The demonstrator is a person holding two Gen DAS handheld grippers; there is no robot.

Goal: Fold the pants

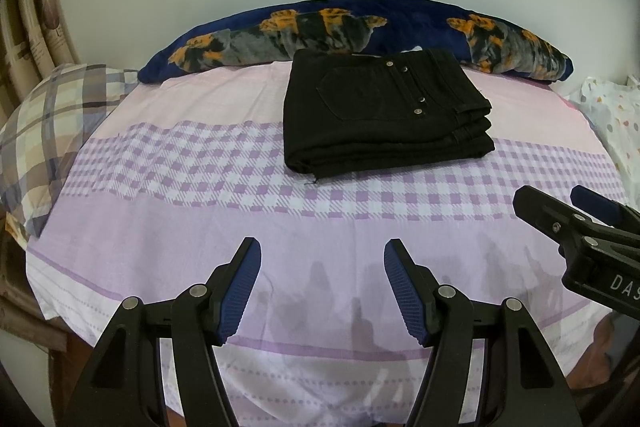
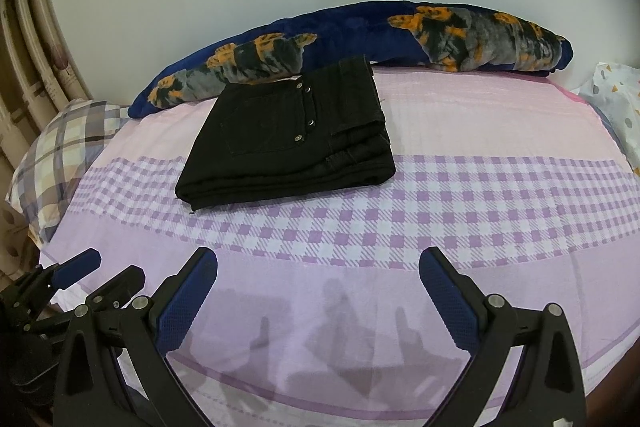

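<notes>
Black pants lie folded in a thick stack on the pink and purple bed sheet, back pocket and rivets facing up. They also show in the right wrist view, left of centre. My left gripper is open and empty, held over the sheet well short of the pants. My right gripper is open and empty, also back from the pants. The right gripper shows at the right edge of the left wrist view. The left gripper shows at the lower left of the right wrist view.
A rolled dark blue blanket with orange and grey patches lies along the wall behind the pants. A plaid pillow sits at the left. A white dotted cloth lies at the right edge. Curtains hang at the far left.
</notes>
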